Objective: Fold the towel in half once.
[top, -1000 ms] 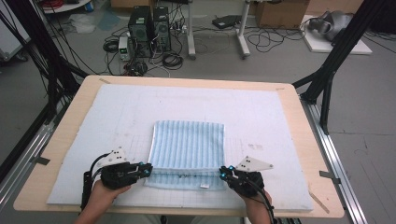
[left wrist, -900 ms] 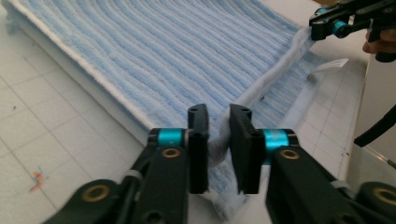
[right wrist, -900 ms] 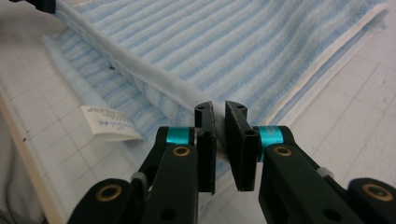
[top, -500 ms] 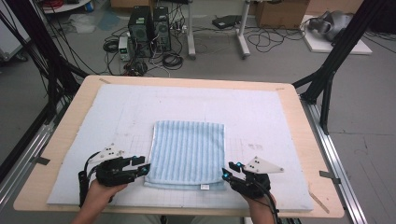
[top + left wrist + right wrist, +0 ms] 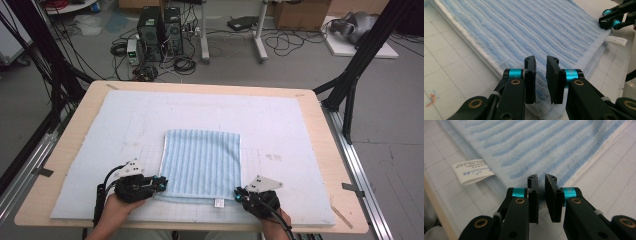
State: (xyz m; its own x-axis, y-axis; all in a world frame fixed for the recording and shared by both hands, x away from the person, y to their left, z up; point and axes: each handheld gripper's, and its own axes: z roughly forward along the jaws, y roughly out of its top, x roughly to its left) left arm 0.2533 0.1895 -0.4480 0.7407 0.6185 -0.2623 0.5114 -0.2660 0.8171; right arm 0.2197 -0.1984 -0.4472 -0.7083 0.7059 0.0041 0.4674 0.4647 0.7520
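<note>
A light blue striped towel [image 5: 202,162] lies folded flat on the white mat [image 5: 280,125], a white label [image 5: 218,202] at its near edge. My left gripper [image 5: 162,184] is at the towel's near left corner. In the left gripper view its jaws [image 5: 540,65] stand a narrow gap apart with the towel [image 5: 531,27] corner pinched between them. My right gripper [image 5: 239,196] is at the near right corner. Its jaws [image 5: 541,181] are nearly together on the corner of the towel [image 5: 544,147], with the label [image 5: 474,171] to the left. The right gripper [image 5: 614,17] also appears far off in the left gripper view.
The mat covers a wooden table [image 5: 325,130] with metal rails [image 5: 357,165] along both sides. A person's hands [image 5: 115,210] come in from the near edge. Computers and cables [image 5: 160,30] sit on the floor beyond the table.
The towel's near edge has settled flat onto the mat. The right gripper has drawn back slightly toward the person; the left has stayed at its corner.
</note>
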